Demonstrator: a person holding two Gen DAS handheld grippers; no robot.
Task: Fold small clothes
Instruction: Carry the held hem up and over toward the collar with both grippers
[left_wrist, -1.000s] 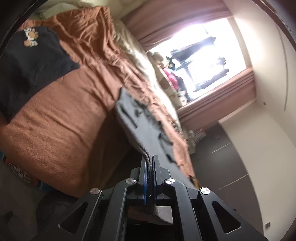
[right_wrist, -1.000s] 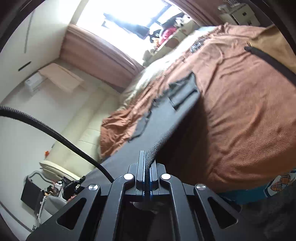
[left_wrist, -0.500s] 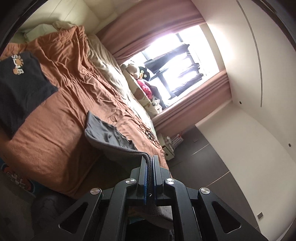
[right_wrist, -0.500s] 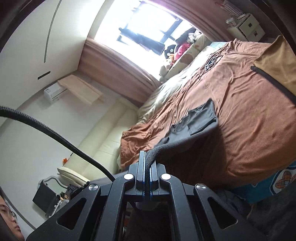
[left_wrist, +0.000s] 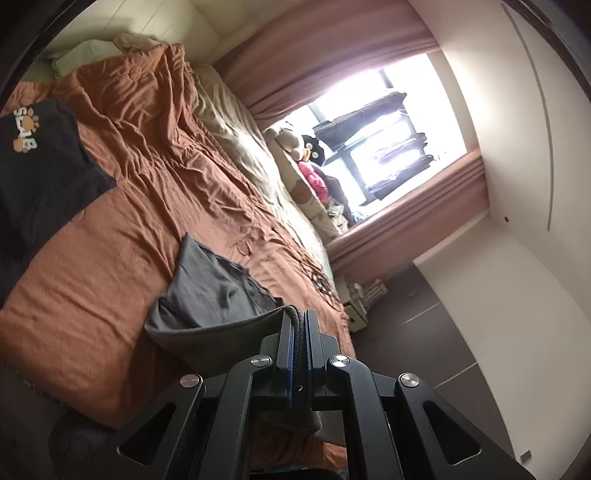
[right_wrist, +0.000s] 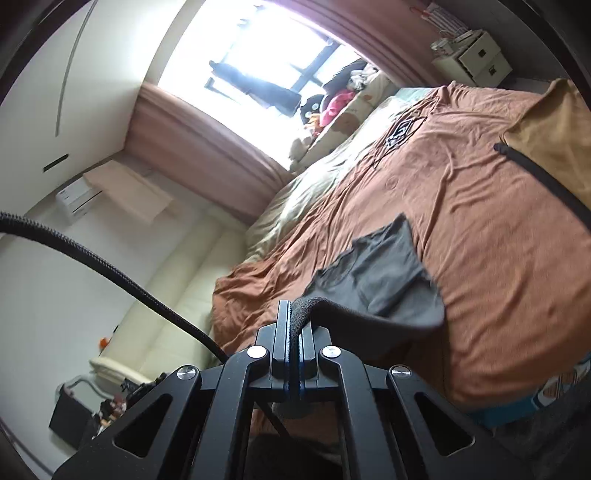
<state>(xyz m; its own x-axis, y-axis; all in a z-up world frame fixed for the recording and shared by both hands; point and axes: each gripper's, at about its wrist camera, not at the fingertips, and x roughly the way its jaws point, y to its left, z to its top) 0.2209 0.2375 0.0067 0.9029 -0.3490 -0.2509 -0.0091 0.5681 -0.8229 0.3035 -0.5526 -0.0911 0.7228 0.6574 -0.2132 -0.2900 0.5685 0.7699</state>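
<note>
A small dark grey garment (left_wrist: 214, 291) lies partly on the rust-orange bedspread (left_wrist: 110, 258), its near edge lifted. My left gripper (left_wrist: 299, 317) is shut on one corner of that edge. In the right wrist view the same grey garment (right_wrist: 384, 273) shows, with my right gripper (right_wrist: 295, 310) shut on its other near corner. The cloth hangs in a curve from each grip down to the bedspread (right_wrist: 498, 240).
A black T-shirt with orange paw prints (left_wrist: 40, 162) lies on the bed at the left. A mustard garment with a black strip (right_wrist: 550, 144) lies at the right. Stuffed toys (left_wrist: 306, 162) sit by the bright window. A black cable (right_wrist: 110, 266) crosses the right view.
Both grippers have lifted and drawn back with the grey garment. It went from stretched taut along the bed edge to slack, with more of it resting on the bedspread.
</note>
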